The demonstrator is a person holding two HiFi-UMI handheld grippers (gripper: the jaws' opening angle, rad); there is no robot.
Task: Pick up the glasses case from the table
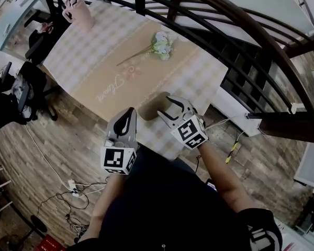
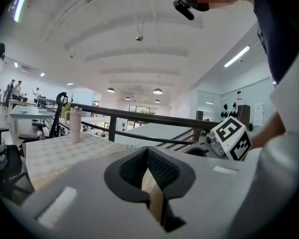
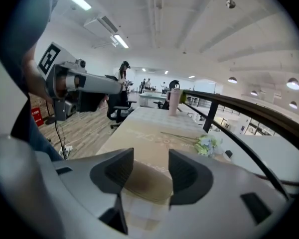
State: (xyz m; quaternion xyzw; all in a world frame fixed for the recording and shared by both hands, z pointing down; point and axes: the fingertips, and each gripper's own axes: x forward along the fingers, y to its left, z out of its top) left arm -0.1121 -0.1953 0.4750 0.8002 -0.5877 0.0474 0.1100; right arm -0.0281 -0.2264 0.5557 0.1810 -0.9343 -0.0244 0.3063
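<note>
The glasses case (image 1: 150, 107) is a brown oval lying on the checked tablecloth (image 1: 94, 56) near the table's front edge. In the right gripper view the glasses case (image 3: 142, 185) shows low between the two dark pads, with a gap on each side. My right gripper (image 1: 166, 109) hangs over the case's right end, tilted down, its jaws open and apart from it. My left gripper (image 1: 130, 112) is just left of the case at the table edge, held nearly level. In its own view the left gripper (image 2: 148, 152) has its tips meeting, with nothing between them.
A pink tumbler (image 1: 79, 12) stands at the table's far left corner. A small flower bunch (image 1: 159, 45) lies mid-table beyond the case. A dark railing (image 1: 225, 14) runs along the table's right side. Office chairs (image 1: 26, 88) and floor cables (image 1: 73, 192) are on the left.
</note>
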